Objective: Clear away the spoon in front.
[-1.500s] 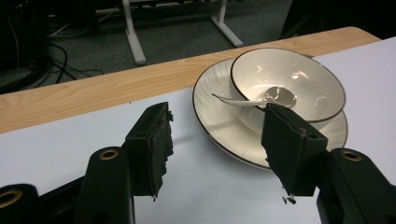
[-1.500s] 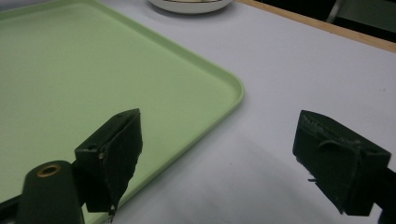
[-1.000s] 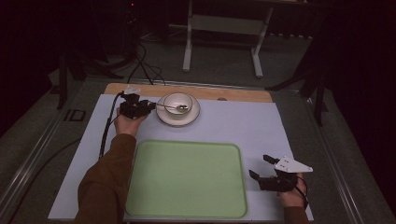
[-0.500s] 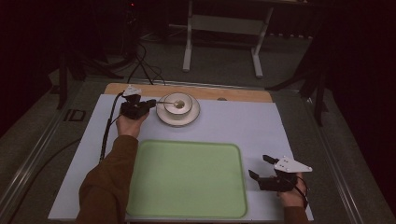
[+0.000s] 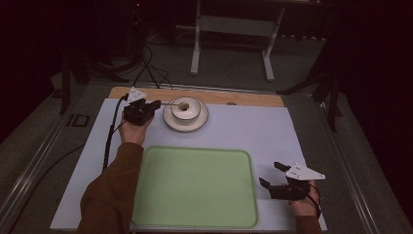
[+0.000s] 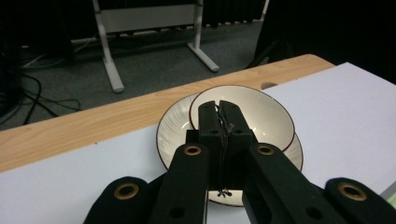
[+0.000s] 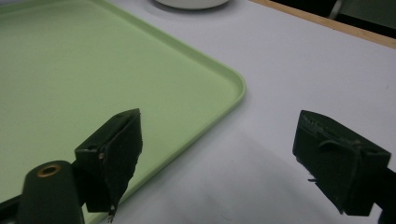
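A white bowl (image 5: 191,108) with a dark rim stands on a white saucer (image 5: 171,121) at the back of the table. A metal spoon (image 5: 168,103) rests in the bowl, its handle reaching left into my left gripper (image 5: 156,104). In the left gripper view the left gripper (image 6: 219,108) is shut, with its tips over the bowl (image 6: 266,109) and saucer (image 6: 173,133), and the spoon is hidden behind the jaws. My right gripper (image 5: 271,175) rests open near the front right. In its own view the right gripper (image 7: 219,140) is open beside the corner of the green tray (image 7: 93,70).
The green tray (image 5: 195,185) lies at the front middle on the white mat (image 5: 253,131). A wooden strip (image 5: 243,97) edges the table's far side. A cable (image 5: 109,141) trails from the left gripper along the person's brown sleeve. A metal stand (image 5: 231,24) is on the floor beyond.
The spoon has shifted left in the bowl, and its handle now meets the left gripper's jaws. The right gripper has stayed put.
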A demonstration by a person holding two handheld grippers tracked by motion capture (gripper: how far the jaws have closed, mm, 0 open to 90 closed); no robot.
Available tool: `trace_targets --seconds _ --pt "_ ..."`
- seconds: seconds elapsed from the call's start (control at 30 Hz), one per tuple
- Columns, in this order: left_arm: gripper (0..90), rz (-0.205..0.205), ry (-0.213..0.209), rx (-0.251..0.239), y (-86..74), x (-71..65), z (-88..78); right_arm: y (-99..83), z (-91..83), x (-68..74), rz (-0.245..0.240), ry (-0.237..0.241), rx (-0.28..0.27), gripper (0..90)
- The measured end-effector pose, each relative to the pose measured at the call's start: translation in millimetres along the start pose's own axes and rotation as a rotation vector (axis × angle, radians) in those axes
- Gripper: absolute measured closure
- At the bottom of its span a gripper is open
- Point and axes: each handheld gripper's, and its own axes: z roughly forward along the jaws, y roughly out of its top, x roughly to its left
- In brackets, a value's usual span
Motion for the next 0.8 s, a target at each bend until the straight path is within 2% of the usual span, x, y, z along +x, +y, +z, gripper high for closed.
trace_targets --seconds 0.3,0.8 --pt "89.3 0.010 0.001 -0.010 1.9 -0.3 -12.1 0.0 0.2 0.2 0.000 0.000 0.000 15.5" --pt "89.3 0.024 -0.021 -0.050 8.7 -2.2 -53.8 -0.1 0.2 0.4 -0.001 0.000 0.001 15.5"
